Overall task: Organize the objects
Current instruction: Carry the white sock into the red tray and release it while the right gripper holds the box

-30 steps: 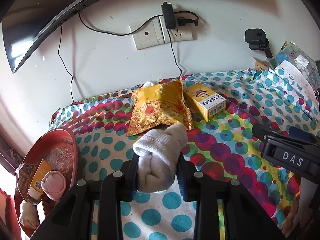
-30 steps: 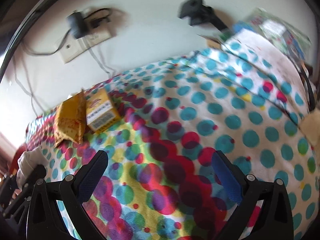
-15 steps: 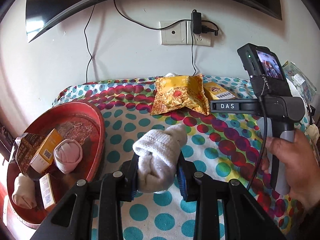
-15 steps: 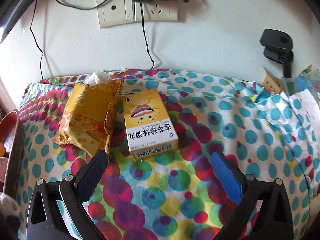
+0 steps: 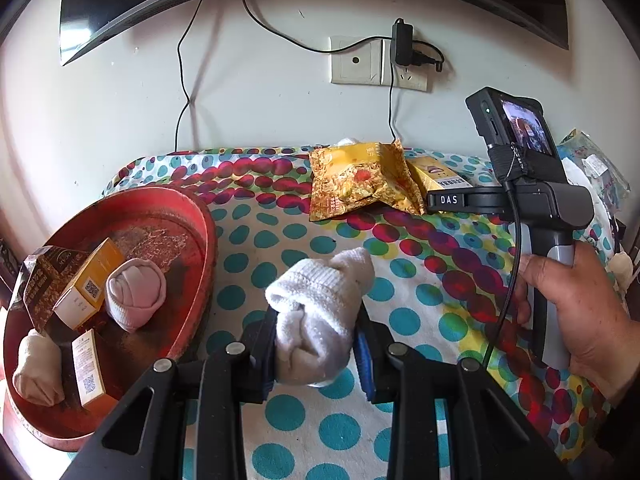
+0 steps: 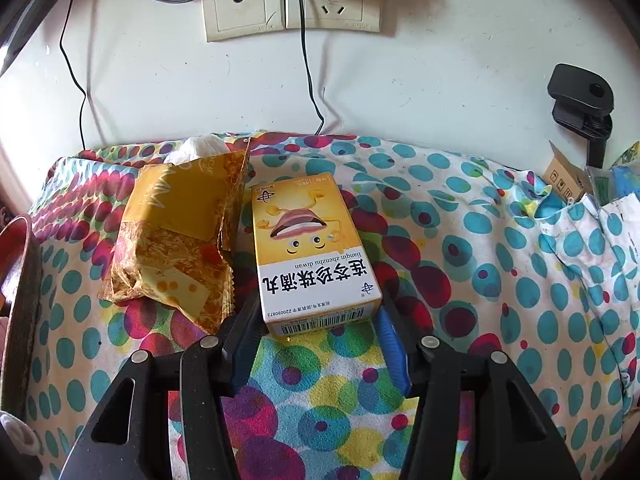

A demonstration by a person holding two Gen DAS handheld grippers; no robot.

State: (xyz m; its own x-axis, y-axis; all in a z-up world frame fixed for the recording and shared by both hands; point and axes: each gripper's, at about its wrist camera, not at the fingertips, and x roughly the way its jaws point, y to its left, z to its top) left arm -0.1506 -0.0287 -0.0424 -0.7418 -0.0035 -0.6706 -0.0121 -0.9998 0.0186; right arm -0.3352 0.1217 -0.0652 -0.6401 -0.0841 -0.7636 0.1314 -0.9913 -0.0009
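R jaws closing round yellow med box (image 6: 314, 252) — cartoon face, barcode end.

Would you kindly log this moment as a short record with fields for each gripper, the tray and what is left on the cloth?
left gripper: shut on the rolled white sock, held above the dotted cloth
right gripper: jaws closing around the near end of the yellow medicine box
red tray: holds a pink sock roll, a beige sock roll, small boxes
left on cloth: yellow snack packet, beside the medicine box
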